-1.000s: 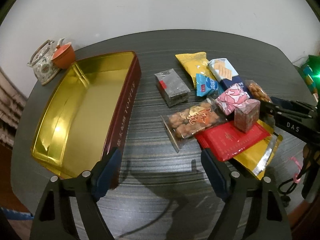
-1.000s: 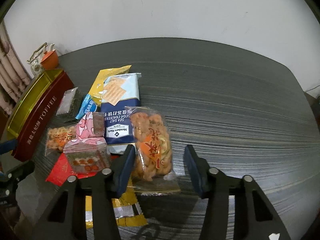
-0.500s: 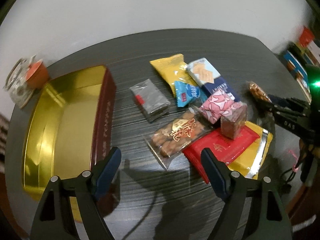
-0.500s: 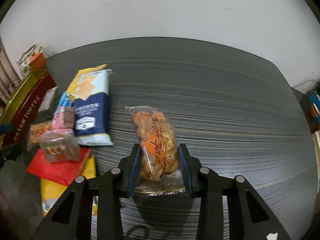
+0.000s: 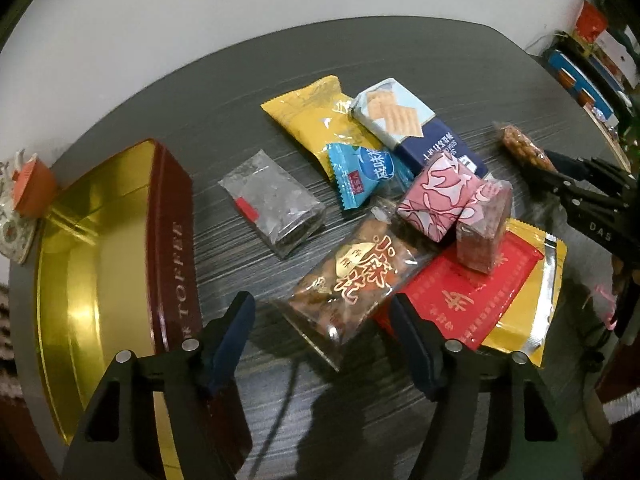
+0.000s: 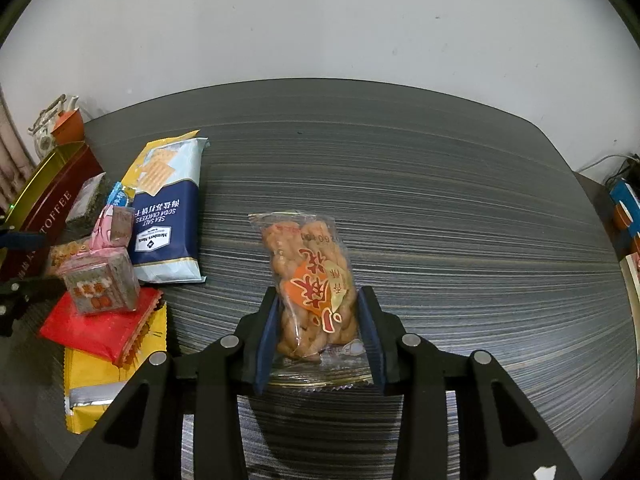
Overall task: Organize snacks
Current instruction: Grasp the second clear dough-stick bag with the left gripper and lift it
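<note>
The dark striped desk (image 6: 440,208) fills both views. At the left of the left wrist view sits the open gold-lined toffee tin (image 5: 100,272). The snack pile (image 5: 400,184) lies centre-right. The left hand-held gripper (image 5: 320,320), bottom centre, is closing; a clear twist-snack bag (image 5: 356,276) lies between its jaws, untouched. The right hand-held gripper (image 6: 320,320) is clamped on another twist-snack packet (image 6: 312,284), frame centre.

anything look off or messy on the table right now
Nothing spilled or torn. The snacks lie in a loose overlapping heap: a small brown cube pack sits tilted on the red packet, which overlaps a yellow one. The toffee tin stands empty.
</note>
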{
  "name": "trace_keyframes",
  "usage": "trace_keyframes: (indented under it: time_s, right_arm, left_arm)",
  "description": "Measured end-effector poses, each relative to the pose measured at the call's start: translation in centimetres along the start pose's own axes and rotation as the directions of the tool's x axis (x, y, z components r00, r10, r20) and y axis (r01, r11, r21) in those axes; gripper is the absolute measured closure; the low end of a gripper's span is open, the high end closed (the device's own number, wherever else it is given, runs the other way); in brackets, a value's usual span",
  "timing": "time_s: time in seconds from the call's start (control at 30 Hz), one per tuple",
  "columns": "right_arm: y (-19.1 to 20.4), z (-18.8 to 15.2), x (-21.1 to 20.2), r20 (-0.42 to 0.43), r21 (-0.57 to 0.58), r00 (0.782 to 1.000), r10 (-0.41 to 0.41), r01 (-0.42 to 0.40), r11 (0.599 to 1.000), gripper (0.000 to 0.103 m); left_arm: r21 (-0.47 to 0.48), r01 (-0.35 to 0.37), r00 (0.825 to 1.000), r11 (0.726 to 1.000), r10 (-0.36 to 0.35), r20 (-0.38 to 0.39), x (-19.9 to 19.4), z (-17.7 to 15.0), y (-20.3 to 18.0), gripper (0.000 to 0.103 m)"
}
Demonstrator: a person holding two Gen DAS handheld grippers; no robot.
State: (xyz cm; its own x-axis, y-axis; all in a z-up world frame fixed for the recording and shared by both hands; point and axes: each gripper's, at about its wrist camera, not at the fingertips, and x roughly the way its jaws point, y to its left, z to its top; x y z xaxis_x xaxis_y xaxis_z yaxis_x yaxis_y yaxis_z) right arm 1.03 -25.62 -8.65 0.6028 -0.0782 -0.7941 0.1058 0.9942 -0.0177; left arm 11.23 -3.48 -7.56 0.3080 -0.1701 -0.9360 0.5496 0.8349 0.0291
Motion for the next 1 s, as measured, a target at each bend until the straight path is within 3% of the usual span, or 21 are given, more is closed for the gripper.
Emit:
trace_keyframes:
  time_s: [0.4, 0.6, 0.73, 1.0]
  right_arm:
    - [0.0, -0.3, 0.3, 0.027, 0.005, 1.000, -0.003, 0.003, 1.000, 0.064]
    - [0.0, -0.3, 0.3, 0.033, 0.004, 0.999, -0.001, 0.001, 1.000, 0.063]
    - [-0.1, -0.4, 0.2, 0.036, 0.001, 0.999, 0.000, 0.000, 1.000, 0.063]
    - [-0.1, -0.4, 0.1, 0.035, 0.000, 0.999, -0.001, 0.001, 1.000, 0.063]
  left_arm:
    - [-0.027, 0.043, 0.998, 0.999, -0.044, -0.036, 1.8, 1.9, 1.1, 0.034]
    - [-0.049, 0.031, 0.997, 0.998, -0.035, -0.063, 1.7, -0.2, 0.4, 0.052]
    - [-0.046, 0.069, 0.995, 0.997, -0.072, -0.073, 1.3, -1.3, -0.3, 0.052]
    - [0.002, 0.006, 0.999, 1.000, -0.006, -0.041, 0.7, 0.0, -0.1, 0.051]
